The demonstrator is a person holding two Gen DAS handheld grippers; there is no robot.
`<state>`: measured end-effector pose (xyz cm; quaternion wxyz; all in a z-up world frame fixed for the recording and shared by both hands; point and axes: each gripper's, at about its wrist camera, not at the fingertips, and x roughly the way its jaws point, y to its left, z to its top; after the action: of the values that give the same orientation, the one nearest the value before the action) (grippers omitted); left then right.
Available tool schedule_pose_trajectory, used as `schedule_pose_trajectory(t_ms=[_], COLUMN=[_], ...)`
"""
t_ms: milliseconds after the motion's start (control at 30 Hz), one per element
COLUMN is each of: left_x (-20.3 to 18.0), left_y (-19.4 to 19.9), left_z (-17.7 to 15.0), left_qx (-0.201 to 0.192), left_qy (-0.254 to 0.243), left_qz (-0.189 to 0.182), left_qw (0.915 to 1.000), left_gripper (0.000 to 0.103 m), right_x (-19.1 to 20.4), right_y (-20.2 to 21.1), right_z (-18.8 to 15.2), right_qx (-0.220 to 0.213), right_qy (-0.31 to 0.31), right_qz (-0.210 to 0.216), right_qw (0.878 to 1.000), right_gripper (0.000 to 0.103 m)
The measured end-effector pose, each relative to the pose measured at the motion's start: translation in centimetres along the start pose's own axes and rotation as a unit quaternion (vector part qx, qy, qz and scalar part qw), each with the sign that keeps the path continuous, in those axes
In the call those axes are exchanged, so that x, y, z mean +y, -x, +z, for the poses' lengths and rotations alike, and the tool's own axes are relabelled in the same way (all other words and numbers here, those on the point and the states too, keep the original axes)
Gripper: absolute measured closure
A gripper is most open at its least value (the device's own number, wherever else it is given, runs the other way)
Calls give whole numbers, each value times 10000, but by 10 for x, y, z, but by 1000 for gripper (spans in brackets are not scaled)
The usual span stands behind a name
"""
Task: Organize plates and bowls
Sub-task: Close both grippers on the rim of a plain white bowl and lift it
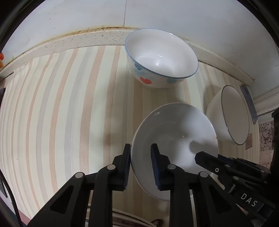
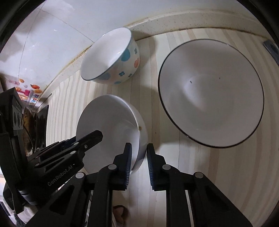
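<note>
A plain white bowl (image 1: 174,136) sits on the striped counter, also in the right wrist view (image 2: 111,122). My left gripper (image 1: 140,152) straddles its left rim, one finger outside and one inside, apparently gripping it. My right gripper (image 2: 139,150) straddles its right rim, with a small gap on the outer side. Each gripper shows in the other's view: the right gripper (image 1: 209,160) and the left gripper (image 2: 90,138). A flower-patterned bowl (image 1: 160,57) stands at the back, also (image 2: 111,57). A large dark-rimmed bowl (image 2: 211,92) stands at the right, also (image 1: 232,115).
A speckled counter ledge (image 1: 78,39) and a white tiled wall (image 1: 157,14) run behind the bowls. A grey flat object (image 1: 249,103) lies by the wall at the far right. Striped counter (image 1: 61,104) extends to the left.
</note>
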<state>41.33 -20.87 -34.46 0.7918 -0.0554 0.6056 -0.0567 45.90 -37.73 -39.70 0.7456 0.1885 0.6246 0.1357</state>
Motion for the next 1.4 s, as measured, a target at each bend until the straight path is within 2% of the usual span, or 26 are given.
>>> schedule_pose_trajectory(t_ms=[233, 400, 700, 900, 1033, 1267, 1400], left_x=[-14, -38, -88, -108, -115, -122, -119], left_y=[32, 54, 51, 33, 22, 13, 22], left_z=[-24, -55, -109, -134, -143, -150, -146], left_qx=[-152, -208, -20, 239, 357, 441, 540], left_qy=[-91, -339, -800, -1054, -1220, -1459, -1388], left_qz=[-85, -115, -297, -240, -117, 81, 50], left_qw=[9998, 9991, 9964, 9939, 9918, 9883, 9888], left_gripper=[83, 83, 83, 83, 83, 83, 83], right_x=[5, -2, -45, -80, -90, -96, -98], right_y=[26, 61, 105, 101, 93, 87, 84], right_z=[-20, -50, -117, -153, -168, -181, -179], right_qx=[-102, -200, -184, -70, -15, 57, 244], right_qy=[65, 120, -19, -325, -391, -380, -467], right_qz=[54, 51, -173, -258, -307, -346, -228], right_qw=[9999, 9997, 9997, 9991, 9988, 9987, 9984], right_gripper=[84, 84, 84, 84, 84, 84, 84])
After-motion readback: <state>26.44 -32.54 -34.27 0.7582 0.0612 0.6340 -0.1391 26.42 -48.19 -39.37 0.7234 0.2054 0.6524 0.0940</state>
